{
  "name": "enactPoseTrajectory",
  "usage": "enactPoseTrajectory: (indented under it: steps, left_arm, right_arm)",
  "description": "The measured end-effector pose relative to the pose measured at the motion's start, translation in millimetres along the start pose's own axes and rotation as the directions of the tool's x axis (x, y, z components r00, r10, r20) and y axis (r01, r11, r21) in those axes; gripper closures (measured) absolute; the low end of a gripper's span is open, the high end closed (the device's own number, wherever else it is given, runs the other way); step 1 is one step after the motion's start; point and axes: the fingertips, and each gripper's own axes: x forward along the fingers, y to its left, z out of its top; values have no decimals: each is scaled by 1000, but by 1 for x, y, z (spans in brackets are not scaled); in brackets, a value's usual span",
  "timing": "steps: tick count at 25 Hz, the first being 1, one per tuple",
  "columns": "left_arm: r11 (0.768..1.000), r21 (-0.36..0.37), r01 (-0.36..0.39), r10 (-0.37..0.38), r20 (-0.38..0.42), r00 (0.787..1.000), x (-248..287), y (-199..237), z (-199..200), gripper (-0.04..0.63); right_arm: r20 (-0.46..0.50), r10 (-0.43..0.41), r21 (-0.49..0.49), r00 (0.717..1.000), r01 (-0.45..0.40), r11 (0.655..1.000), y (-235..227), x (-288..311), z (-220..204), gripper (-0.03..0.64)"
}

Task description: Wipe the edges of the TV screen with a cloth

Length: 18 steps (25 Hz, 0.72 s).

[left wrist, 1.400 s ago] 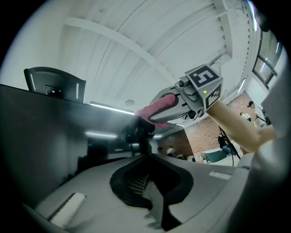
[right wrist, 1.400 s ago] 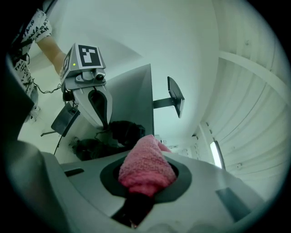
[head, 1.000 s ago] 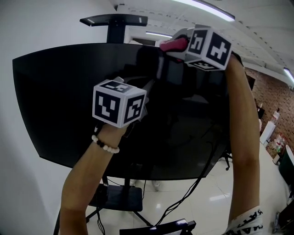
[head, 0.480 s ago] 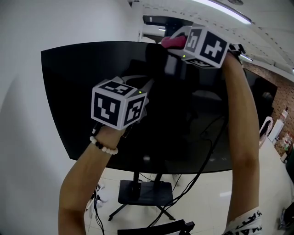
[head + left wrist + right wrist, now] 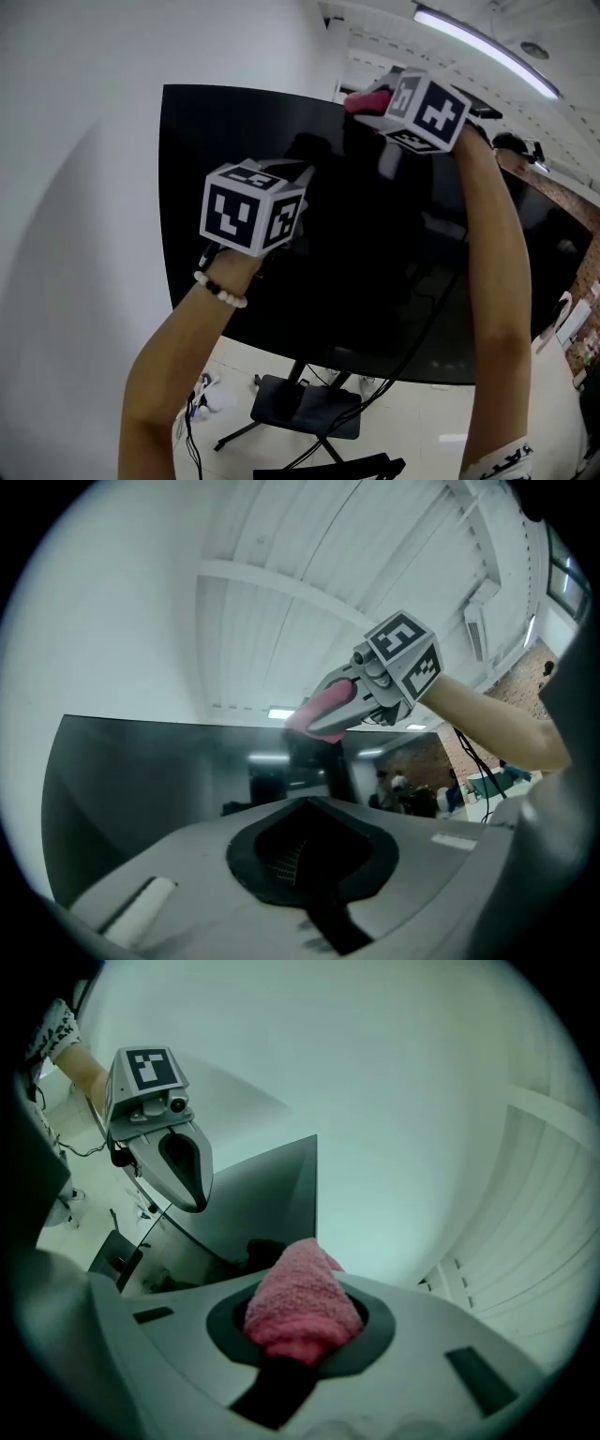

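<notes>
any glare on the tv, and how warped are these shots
head view: TV edges bow from the wide lens, and its dark glass shows faint reflections; left gripper view: round fisheye frame, black corners, lights reflected in the TV; right gripper view: greenish cast, cloth fairly sharp, no glare

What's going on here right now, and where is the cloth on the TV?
A person is working on the TV screen with two handheld grippers. The right gripper is shut on a pink cloth and holds it up at the screen's top edge. The left gripper is shut with nothing in it and hangs lower, in front of the dark screen.
</notes>
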Motion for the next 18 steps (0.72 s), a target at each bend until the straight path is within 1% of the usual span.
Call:
enactPoseTrajectory:
  steps: [2,5,7,11,13,18]
  left_arm:
    - [999,17,-32,32,5,999,-9,14,2,604]
    - [996,57,-66,66,1,998,-24,33,5,604]
    - [995,68,-73,73,-8,997,-31,41,2,604]
    - [995,64,-75,76,-12,997,-48,63,-8,604]
    - [995,66,-80,82,-19,996,-63,82,-15,604]
    - [991,69,-113,117,-60,991,-104,144,-35,604]
  right_arm:
    - [20,6,-10,1000,-5,1000,-1,12,20,538]
    - [28,-15,-14,999,16,1000,-8,29,49,538]
    - [31,-18,-17,999,18,1000,-9,40,65,538]
    - [37,0,-23,999,1,1000,-11,66,102,538]
    - [52,1,-14,999,0,1000,-15,82,128,538]
    - [106,-4,14,994,3,1000,-25,129,204,538]
